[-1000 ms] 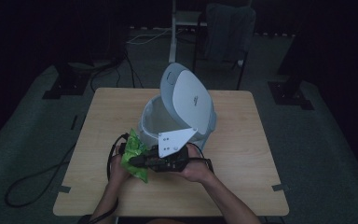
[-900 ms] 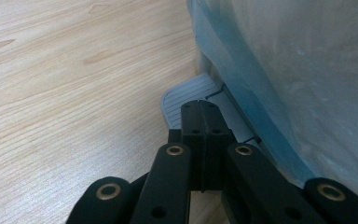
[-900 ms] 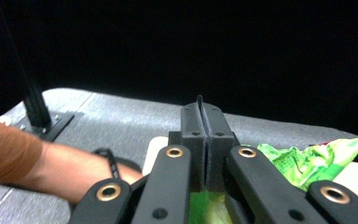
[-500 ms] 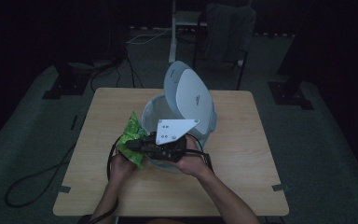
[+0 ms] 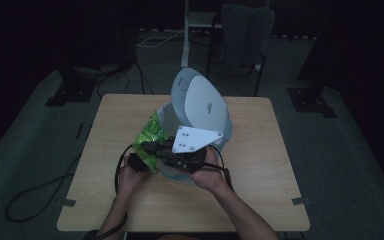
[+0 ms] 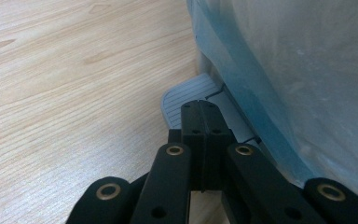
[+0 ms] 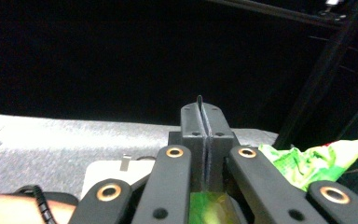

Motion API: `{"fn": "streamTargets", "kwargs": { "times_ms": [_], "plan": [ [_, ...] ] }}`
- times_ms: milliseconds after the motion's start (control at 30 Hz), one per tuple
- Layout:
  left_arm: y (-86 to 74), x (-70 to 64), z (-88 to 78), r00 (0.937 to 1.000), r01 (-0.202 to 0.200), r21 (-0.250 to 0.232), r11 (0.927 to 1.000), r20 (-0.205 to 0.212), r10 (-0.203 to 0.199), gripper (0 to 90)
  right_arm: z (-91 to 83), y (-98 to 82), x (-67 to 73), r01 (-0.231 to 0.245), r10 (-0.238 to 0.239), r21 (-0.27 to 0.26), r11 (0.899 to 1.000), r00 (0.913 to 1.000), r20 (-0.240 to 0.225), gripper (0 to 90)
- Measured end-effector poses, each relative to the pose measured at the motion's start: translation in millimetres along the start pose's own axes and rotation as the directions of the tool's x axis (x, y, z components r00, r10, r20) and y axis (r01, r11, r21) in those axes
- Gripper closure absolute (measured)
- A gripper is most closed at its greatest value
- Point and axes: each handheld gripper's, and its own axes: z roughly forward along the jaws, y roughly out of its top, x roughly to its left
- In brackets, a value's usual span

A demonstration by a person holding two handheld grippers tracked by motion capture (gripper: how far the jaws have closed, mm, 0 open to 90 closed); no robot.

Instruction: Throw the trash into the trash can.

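Item: green snack bag, thin crinkly film, light, soft and slippery; it sits at the bin rim, pinched in your right claw, so grip a flat fold, not the puffed middle. Your left claw is clenched empty low on the desk by the bin's pedal. The pedal bin has its raised lid crowding the opening.

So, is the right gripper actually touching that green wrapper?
Touching. In the right gripper view the green wrapper runs in between the closed jaws of the right gripper, which are shut on a fold of it.
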Motion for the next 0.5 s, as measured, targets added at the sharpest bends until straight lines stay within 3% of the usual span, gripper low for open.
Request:
{"fn": "streamTargets", "kwargs": {
  "times_ms": [333,500],
  "plan": [
    [-0.1,0.0,0.1,1.0,0.004,-0.003,1.0,-0.001,-0.004,90.0,-9.9,-1.3,-4.3,-0.009,0.009,-0.006,1.0,0.9948,0.101,88.6],
    [-0.3,0.2,0.1,1.0,0.006,-0.005,1.0,0.001,-0.006,90.0,-13.5,-1.5,-7.6,-0.013,0.015,-0.011,1.0,0.9852,0.171,88.5]
  ]
}}
